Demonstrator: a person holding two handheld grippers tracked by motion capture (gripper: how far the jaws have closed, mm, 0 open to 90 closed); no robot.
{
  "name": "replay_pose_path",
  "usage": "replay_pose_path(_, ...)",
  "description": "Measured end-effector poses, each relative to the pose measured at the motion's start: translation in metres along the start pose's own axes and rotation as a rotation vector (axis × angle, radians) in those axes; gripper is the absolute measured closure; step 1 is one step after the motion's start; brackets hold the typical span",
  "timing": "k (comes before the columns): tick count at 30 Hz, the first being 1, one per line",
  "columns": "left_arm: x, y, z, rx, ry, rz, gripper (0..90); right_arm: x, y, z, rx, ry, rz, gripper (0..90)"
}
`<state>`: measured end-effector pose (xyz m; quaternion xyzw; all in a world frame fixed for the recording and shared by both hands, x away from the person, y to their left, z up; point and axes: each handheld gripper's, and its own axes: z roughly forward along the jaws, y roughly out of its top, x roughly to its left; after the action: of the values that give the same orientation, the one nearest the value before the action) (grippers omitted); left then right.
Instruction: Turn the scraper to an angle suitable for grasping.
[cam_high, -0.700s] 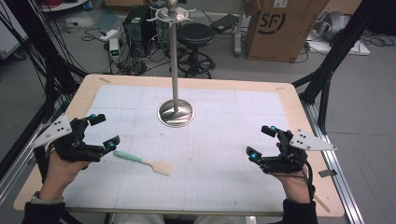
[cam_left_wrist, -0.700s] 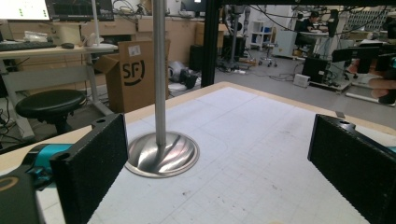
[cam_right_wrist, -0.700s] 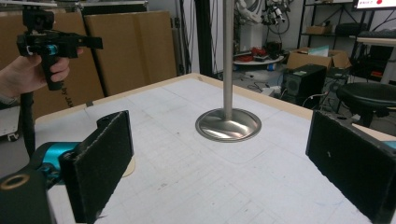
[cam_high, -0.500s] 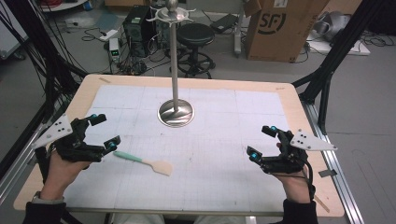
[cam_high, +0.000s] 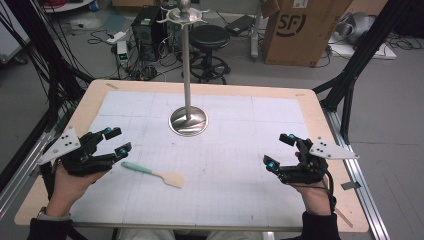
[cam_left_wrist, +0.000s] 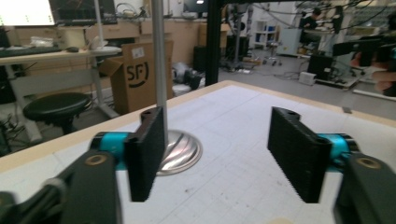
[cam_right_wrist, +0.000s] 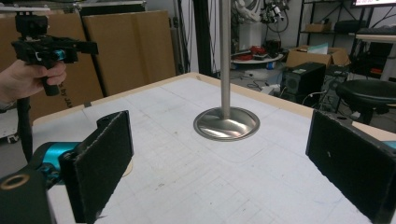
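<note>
Work has probably not begun: green-handled wooden spatula (cam_high: 152, 173) lies untouched on the bench (cam_high: 320, 120), near the left gripper (cam_high: 116, 141); both grippers' fingers (cam_left_wrist: 147, 154) gape, holding nothing; right gripper (cam_high: 279, 150) waits.

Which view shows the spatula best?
The high view: the whole spatula lies flat on the mat, green handle toward the left tool. The right gripper view catches a pale edge, apparently its blade, behind a jaw; the left gripper view, a sliver.

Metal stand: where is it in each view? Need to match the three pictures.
High view: metal stand at table centre, towards the far edge.
Left gripper view: its base behind the left jaw.
Right gripper view: centre, between the jaws.
Shared landmark: SF cardboard box, in the high and left gripper views.
</note>
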<state>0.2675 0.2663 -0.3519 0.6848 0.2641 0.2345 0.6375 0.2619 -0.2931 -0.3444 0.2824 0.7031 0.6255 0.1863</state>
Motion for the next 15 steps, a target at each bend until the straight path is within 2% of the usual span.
replay_pose_path(1,-0.001,-0.001,0.0,0.009,0.008,0.007,52.2,0.0,0.0,0.001,0.001,0.004,0.0,6.5)
replay_pose_path(2,-0.002,-0.002,0.0,0.013,0.014,0.017,52.2,0.0,0.0,0.001,0.001,0.004,0.0,6.5)
replay_pose_path(3,-0.004,-0.005,-0.001,0.018,0.014,0.023,63.0,0.0,0.0,0.003,0.004,0.004,-0.003,6.5)
replay_pose_path(4,-0.004,-0.007,-0.001,0.02,0.014,0.028,69.4,-0.001,0.0,0.004,0.006,0.007,-0.007,6.5)
replay_pose_path(5,-0.006,-0.009,-0.002,0.015,0.021,0.043,75.8,-0.001,0.0,0.005,0.007,0.009,-0.008,6.5)
replay_pose_path(6,-0.009,-0.014,-0.005,-0.007,0.029,0.085,81.7,-0.001,0.0,0.006,0.01,0.012,-0.006,6.5)
replay_pose_path(7,-0.009,-0.014,-0.005,-0.007,0.029,0.085,85.4,-0.002,0.0,0.007,0.01,0.014,-0.011,6.5)
replay_pose_path(9,-0.011,-0.018,-0.005,-0.01,0.036,0.091,87.9,-0.001,0.0,0.008,0.011,0.018,-0.003,6.5)
replay_pose_path(15,-0.01,-0.031,-0.005,0.044,0.054,0.05,89.7,-0.003,0.002,0.013,0.008,0.022,-0.004,6.5)
